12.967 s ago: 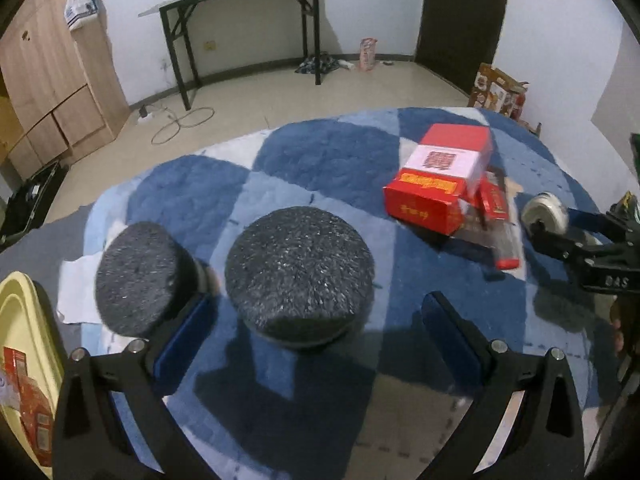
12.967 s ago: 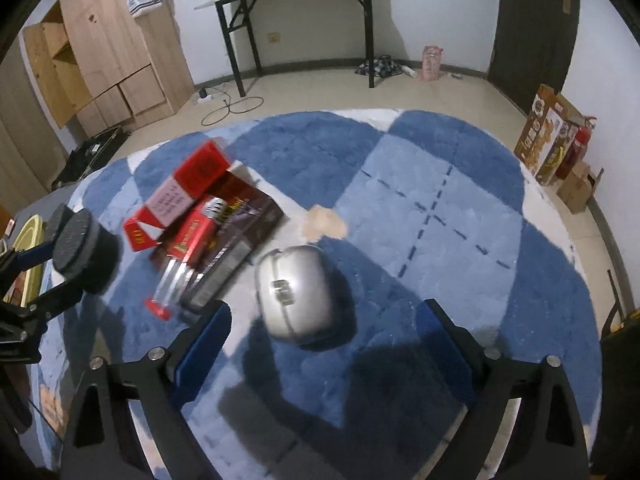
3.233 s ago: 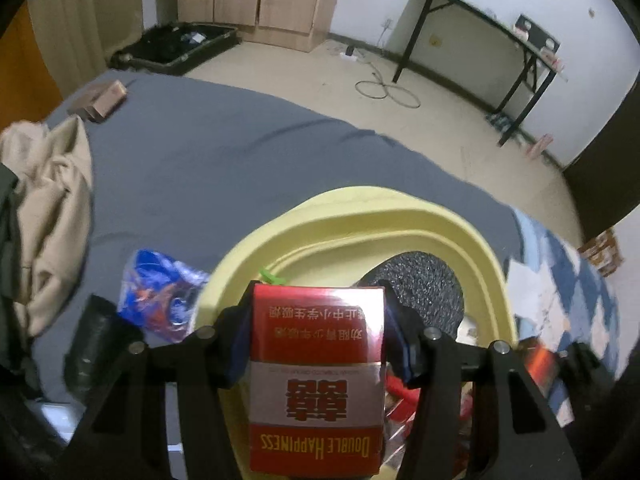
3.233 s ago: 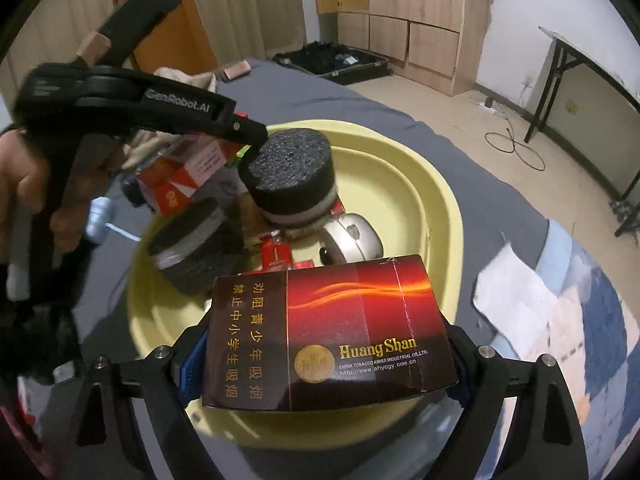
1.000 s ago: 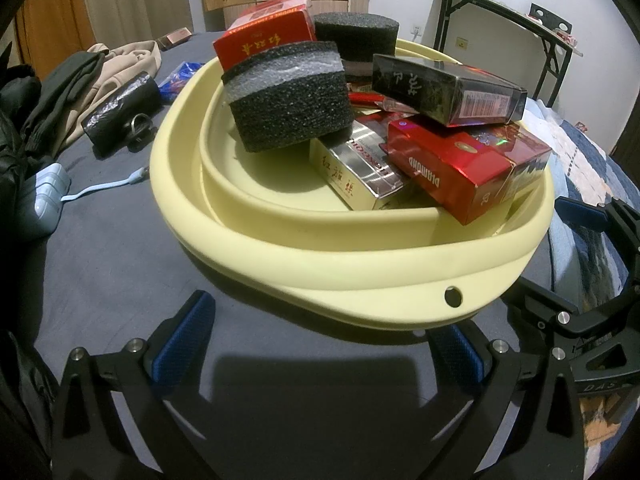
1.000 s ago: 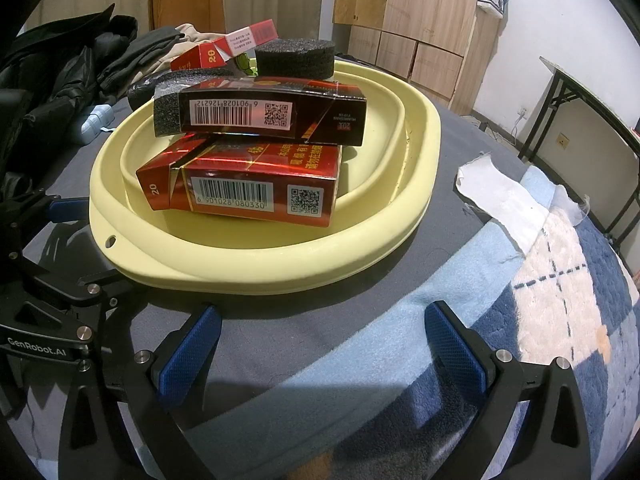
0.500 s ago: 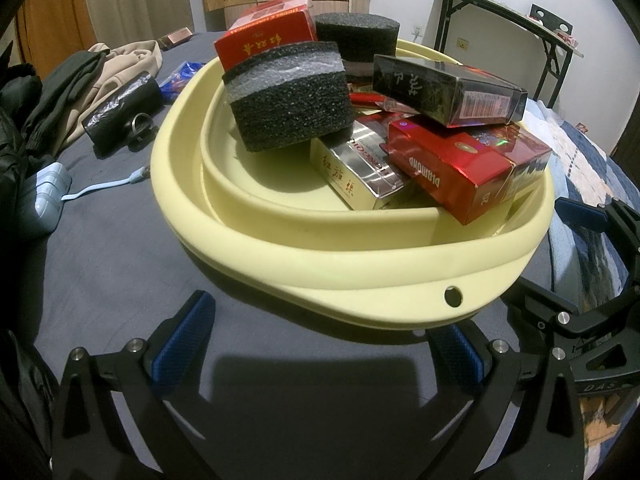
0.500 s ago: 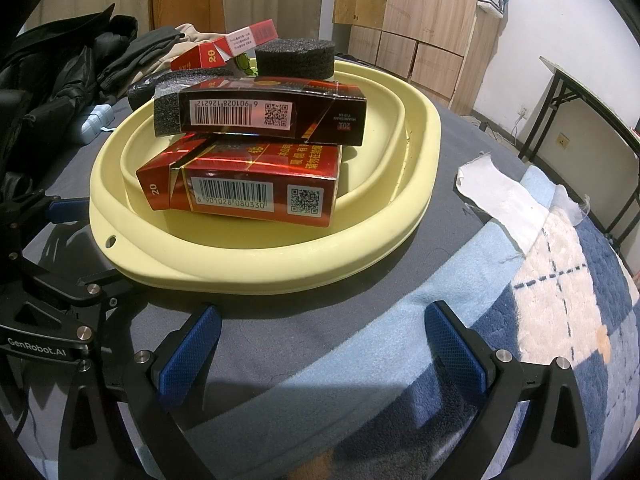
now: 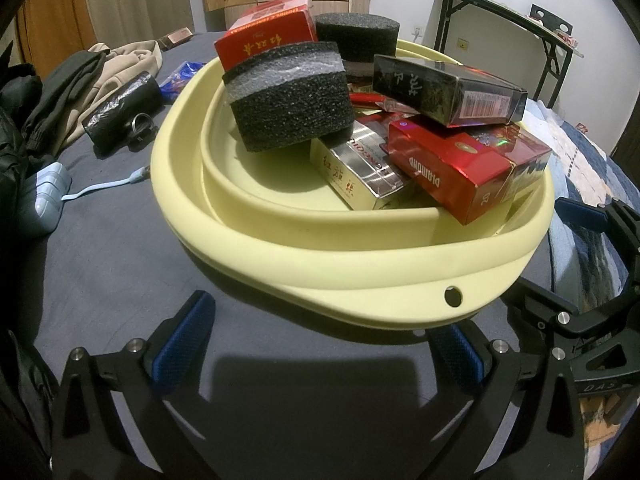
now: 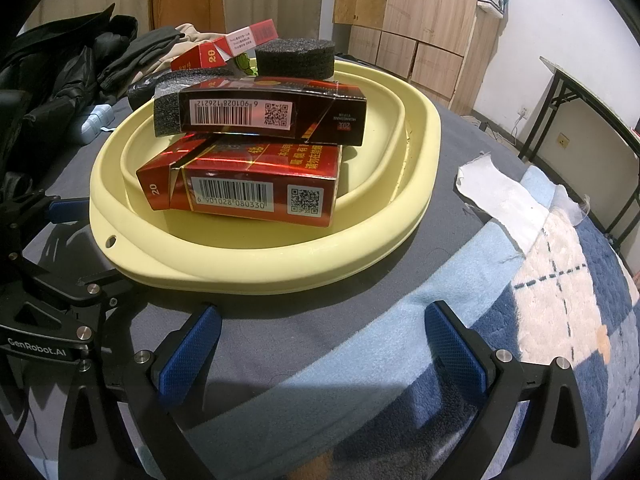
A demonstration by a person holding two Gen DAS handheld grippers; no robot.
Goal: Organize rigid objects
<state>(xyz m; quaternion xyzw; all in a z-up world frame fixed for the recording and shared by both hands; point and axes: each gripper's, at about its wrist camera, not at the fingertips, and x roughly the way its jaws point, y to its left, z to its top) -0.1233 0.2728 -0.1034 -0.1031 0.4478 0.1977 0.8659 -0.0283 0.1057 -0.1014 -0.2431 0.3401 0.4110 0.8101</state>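
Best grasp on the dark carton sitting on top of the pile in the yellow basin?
Probably across the two long narrow sides of the dark carton, at mid-length, coming from above. It lies flat on the red carton, topmost and unobstructed, so both sides are exposed. The basin rim blocks low approaches. The right gripper is open and nearest.

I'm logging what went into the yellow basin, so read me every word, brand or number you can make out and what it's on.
"DIAMOND", upside down, and "20": red box.
"6 901028 080330" and "20": the same red box.
"6 901028 126212", upside down: dark box.
"20": red-and-white box.
"GenRobot.AI": left gripper.
Chinese characters on several boxes: not transcribed.
Silver box lettering: too blurred.
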